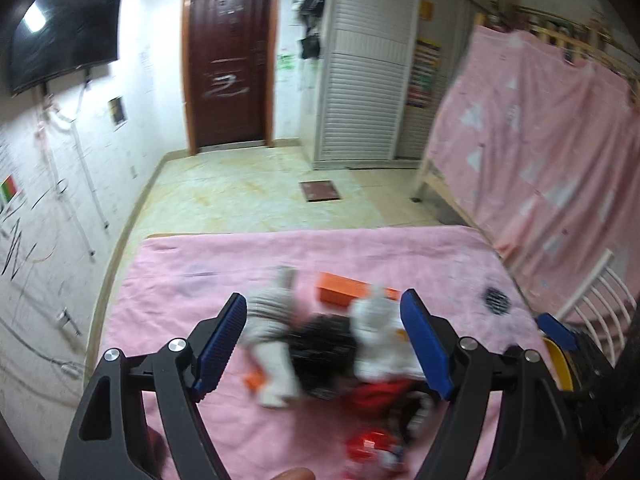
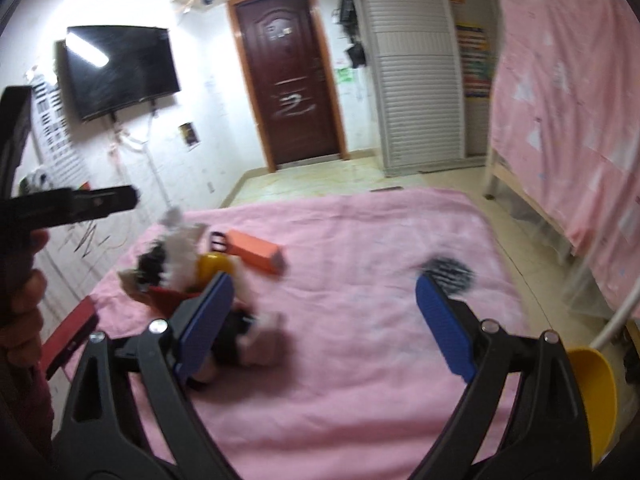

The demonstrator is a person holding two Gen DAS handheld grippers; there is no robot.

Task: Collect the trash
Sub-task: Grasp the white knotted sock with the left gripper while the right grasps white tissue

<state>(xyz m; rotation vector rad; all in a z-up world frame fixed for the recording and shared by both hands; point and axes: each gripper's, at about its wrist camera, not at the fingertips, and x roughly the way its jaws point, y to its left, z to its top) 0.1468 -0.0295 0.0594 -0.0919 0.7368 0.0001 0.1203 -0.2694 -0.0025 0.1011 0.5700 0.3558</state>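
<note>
On the pink blanket spread over the floor is where all your trash sits, bunched toward its left side as the right wrist camera sees it. That pile is a blurry jumble: white crumpled stuff, something black, something red, and a striped bit I can't make out. An orange box lies at the far edge of the heap, tipped at an angle. Off on its own, well apart to the right, there's a black-and-white patterned disc thing on the blanket.

Your left gripper hangs over the pile with its blue pads spread wide, and nothing is pinched between them; the junk you see in the gap is lying on the blanket below. Your right gripper is gaping too, jaws well apart, with bare blanket showing in the gap and nothing in its grip. Its left pad overlaps the edge of the pile in the picture, but I can't tell if it actually touches anything.

A yellow scoop-shaped thing peeks out at the right gripper's right side.

Further back you've got a dark wooden door, a wall-mounted TV and a pink curtain draped over a wooden bed frame. Both views are smeared.
</note>
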